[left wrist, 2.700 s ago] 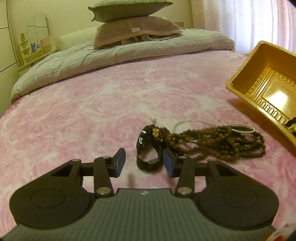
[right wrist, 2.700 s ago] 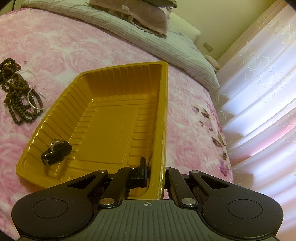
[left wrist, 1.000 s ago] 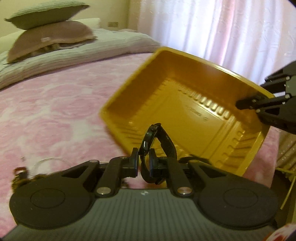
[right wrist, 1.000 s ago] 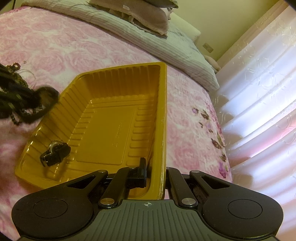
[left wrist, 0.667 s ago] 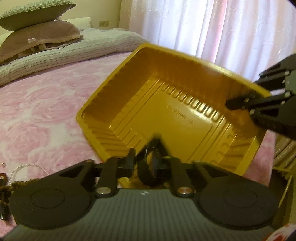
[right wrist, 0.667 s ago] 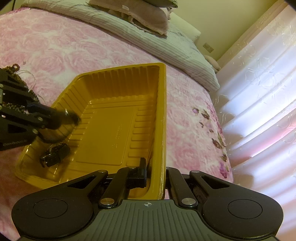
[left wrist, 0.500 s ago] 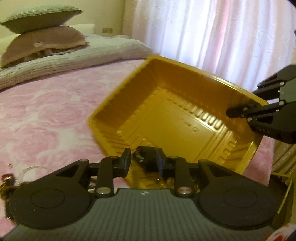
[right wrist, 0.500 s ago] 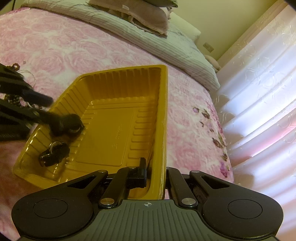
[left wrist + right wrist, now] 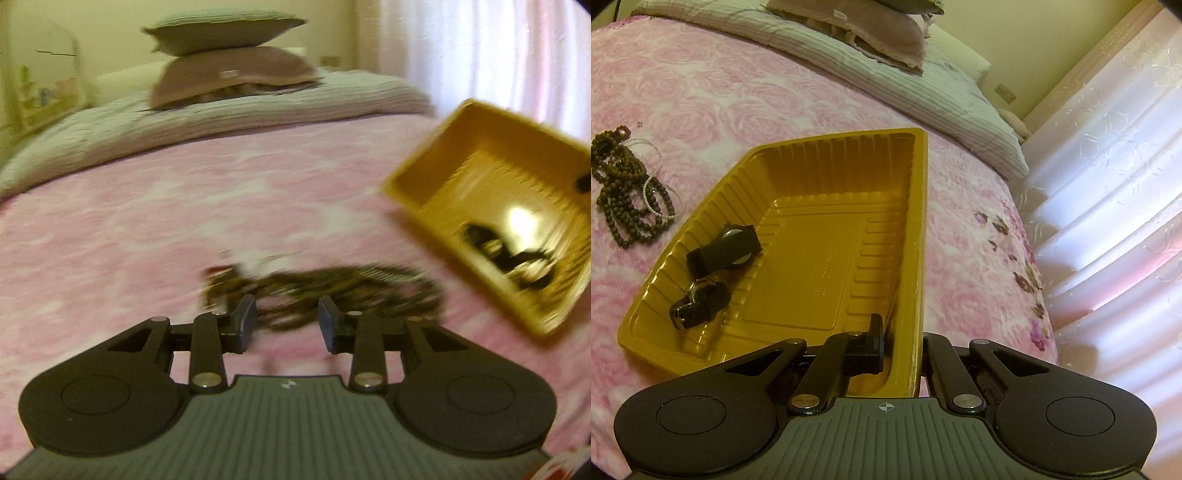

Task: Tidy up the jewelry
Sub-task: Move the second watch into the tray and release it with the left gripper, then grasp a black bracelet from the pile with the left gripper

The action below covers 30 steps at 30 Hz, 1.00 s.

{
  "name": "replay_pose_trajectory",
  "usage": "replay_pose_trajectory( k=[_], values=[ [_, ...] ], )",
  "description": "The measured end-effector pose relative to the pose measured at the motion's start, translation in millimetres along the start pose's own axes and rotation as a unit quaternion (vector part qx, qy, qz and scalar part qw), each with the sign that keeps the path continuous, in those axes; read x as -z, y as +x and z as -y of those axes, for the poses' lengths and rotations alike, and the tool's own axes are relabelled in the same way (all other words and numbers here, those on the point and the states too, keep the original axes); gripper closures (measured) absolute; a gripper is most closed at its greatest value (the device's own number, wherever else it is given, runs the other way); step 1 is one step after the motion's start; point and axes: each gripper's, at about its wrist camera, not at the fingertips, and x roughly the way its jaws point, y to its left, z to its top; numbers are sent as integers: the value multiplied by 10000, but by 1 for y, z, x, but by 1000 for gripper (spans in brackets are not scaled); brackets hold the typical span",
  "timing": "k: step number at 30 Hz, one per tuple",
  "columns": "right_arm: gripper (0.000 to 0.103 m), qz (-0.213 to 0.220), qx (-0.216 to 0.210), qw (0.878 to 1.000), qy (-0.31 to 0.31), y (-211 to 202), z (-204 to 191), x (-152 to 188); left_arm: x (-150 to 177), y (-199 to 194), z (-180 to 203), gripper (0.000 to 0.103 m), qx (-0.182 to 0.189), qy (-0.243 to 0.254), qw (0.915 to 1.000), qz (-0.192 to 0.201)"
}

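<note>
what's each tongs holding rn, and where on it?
Right tongs: shut on the near side wall of the yellow ribbed plastic tray. Left tongs: nothing, jaws just opened, gap empty, facing the dark bead strands.

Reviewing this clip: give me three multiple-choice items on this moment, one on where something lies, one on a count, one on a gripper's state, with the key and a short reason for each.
1. Where does the beaded jewelry lie?
A. in the tray
B. on the pink bedspread, beside the tray
C. on the pillows

2. How many black watches are in the yellow tray?
A. none
B. two
C. four

3. What is the right gripper doing?
A. clamping the tray's rim
B. hanging open above the beads
C. holding a watch

Key: 1 B, the strands rest on the cover left of the tray, apart from it. 2 B, one watch and a second watch sit by the tray's left wall. 3 A, its fingers pinch the near right wall of the tray.
</note>
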Motion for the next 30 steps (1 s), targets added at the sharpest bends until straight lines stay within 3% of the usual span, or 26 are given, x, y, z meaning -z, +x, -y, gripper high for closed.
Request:
replay_pose_trajectory(
  k=[6,20,21,23,30],
  values=[
    [99,-15,34,10000,-9,-2,-6,1,10,11,-31,70,-312,-207,9992,-127],
    [99,-36,40,10000,-8,-1,-5,1,3,54,-30,71,-162,9,9995,-265],
    [99,-37,40,10000,-3,-2,-4,1,2,55,-30,72,-146,11,9995,-274],
    [99,-37,40,10000,1,-1,-4,2,0,57,-32,85,-101,1,9994,-343],
    [99,-39,37,10000,3,-1,-4,2,12,36,-37,86,-182,-56,9987,-480]
  ],
)
